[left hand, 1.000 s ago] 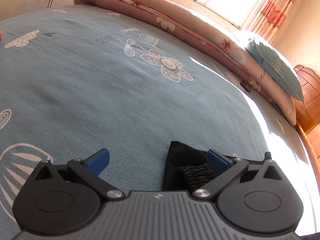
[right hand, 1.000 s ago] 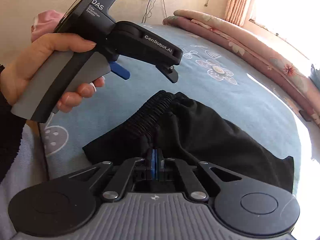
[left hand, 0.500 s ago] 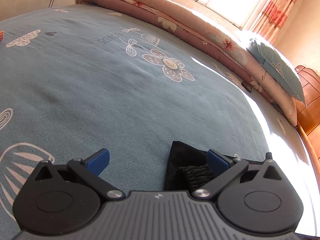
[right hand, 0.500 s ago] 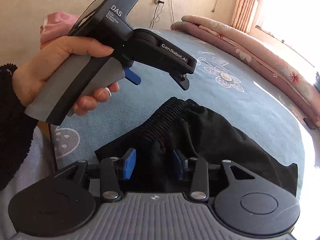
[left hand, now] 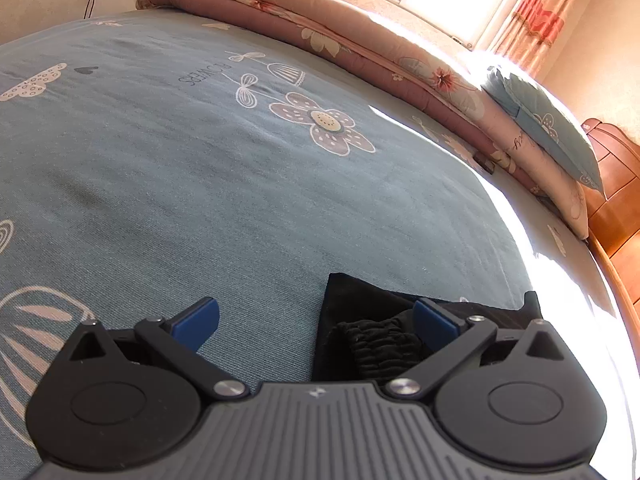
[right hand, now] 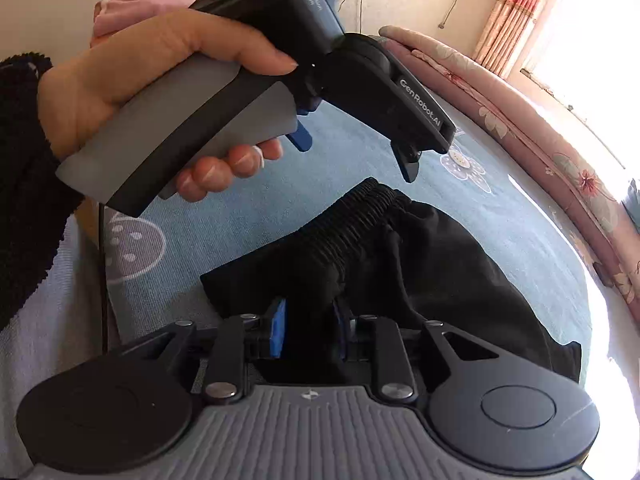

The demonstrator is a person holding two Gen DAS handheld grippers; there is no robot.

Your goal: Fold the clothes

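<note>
Bedroom, blue floral bedsheet [left hand: 248,200] | left jaws spread | right jaws closing around black shorts [right hand: 420,264]

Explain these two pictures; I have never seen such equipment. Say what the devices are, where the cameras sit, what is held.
No robot here: a person holds a two-finger gripper in each hand, each carrying a camera that looks along its fingers. One picture comes from the left gripper, its blue-padded fingers wide open above a blue flowered bed sheet, holding nothing. The other comes from the right gripper and shows the person's hand around the left tool's handle. A black garment with a ribbed waistband lies on the sheet. The right jaws have just been closing with its fabric between them; whether they pinch it yet is unclear.
</note>
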